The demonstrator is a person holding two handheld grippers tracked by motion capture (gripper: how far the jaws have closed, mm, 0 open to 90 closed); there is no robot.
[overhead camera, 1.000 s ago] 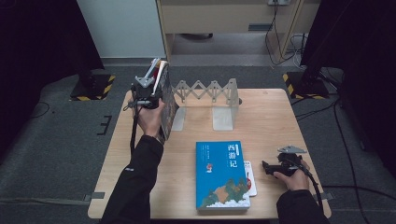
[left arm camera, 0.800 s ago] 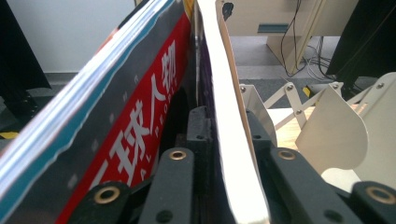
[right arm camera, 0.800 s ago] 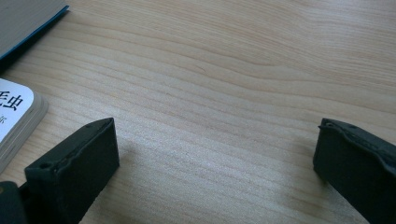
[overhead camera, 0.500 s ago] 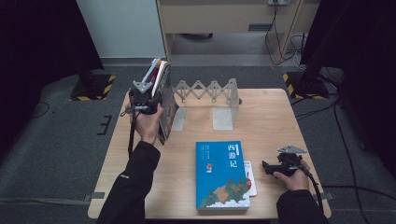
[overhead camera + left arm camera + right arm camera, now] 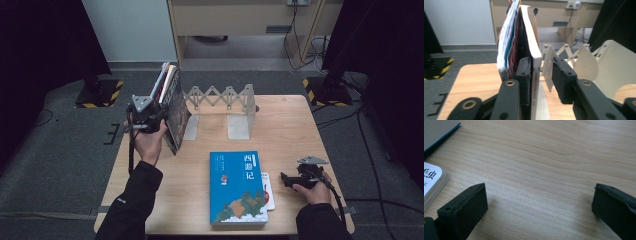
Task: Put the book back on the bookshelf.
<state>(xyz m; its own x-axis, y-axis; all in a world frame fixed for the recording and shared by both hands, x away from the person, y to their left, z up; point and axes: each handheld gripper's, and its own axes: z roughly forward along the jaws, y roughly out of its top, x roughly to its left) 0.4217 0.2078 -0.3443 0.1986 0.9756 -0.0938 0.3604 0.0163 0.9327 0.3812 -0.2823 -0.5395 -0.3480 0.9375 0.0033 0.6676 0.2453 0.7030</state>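
**Left jaws loosening beside the upright books; right gripper idle**

Your left gripper sits at the 10 o'clock part of the surface, against a stack of books standing on edge and leaning slightly, at the left end of the white expanding bookend rack. In the left gripper view, one jaw lies flat against the cover of the nearest book; the other stands clear of it, with a gap showing between them. Those jaws have just been opening, and the pads no longer pinch the books.

Your right gripper rests at 4 o'clock, low over the surface, jaws spread wide with bare wood between them. A blue book lies flat at 6 o'clock, just beside that gripper, with a thinner white booklet under its right edge.
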